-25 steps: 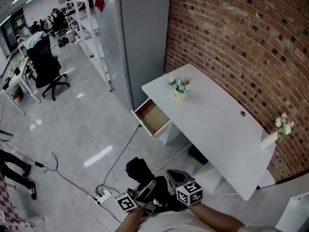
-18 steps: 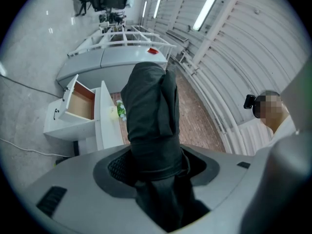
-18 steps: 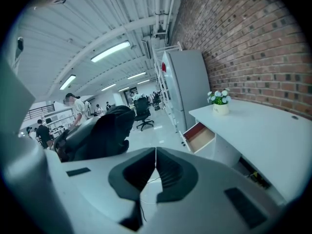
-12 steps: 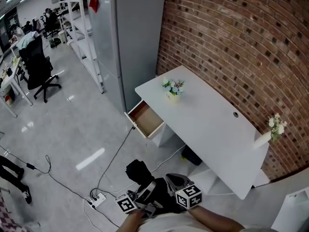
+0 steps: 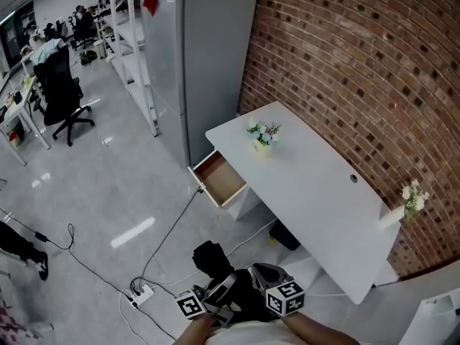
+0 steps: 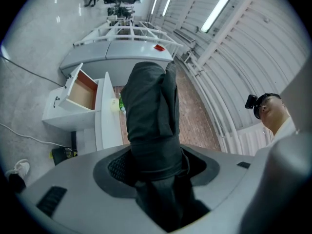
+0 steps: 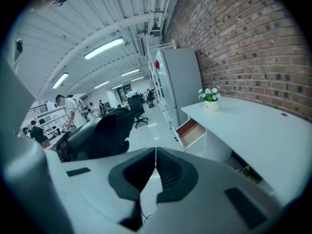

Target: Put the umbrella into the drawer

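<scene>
A folded black umbrella sticks out from between the jaws of my left gripper, which is shut on it. In the head view the umbrella shows at the bottom, above the left gripper. My right gripper sits beside it, jaws shut with nothing between them. The drawer stands pulled open at the left end of the white desk, some way ahead of both grippers. It also shows in the right gripper view, brown inside.
A small flower pot stands on the desk near the drawer, another flower vase at its far end. A grey cabinet stands against the brick wall. Cables and a power strip lie on the floor. Office chairs stand far left.
The view has shifted slightly; the desk and drawer sit a little differently in frame. Both grippers stay at the bottom with the umbrella still held.
</scene>
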A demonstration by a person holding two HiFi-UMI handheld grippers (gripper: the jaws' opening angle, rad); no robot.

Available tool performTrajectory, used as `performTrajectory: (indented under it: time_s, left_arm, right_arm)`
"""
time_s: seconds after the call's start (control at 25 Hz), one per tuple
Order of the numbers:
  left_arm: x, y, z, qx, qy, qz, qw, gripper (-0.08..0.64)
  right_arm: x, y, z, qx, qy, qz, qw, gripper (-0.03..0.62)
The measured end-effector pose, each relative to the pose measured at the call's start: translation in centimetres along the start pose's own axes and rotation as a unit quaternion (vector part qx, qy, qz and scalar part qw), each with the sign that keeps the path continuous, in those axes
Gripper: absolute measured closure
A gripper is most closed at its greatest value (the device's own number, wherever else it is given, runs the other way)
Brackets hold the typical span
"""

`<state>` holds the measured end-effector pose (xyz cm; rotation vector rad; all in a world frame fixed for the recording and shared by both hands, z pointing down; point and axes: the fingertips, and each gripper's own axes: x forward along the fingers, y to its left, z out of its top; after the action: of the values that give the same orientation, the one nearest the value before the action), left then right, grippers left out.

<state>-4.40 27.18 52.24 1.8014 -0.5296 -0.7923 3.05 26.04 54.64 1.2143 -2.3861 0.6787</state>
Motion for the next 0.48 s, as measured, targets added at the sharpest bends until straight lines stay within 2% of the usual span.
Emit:
performTrajectory:
  time_s: [0.24,0.48]
  left_arm:
    - [0.2,0.7,0.8,-0.008,-0.017,0.005,0.9998,0.296]
    - [0.1,1.0,4.0,0.024,-0.041,0.025,0.9986,0.296]
  right_arm:
    - [1.3,-0.7,0.2,0.007,-0.001,0.016,1.0,0.575]
    - [3.2,-3.2,1.4,0.029,-0.008,0.014,0.999,0.575]
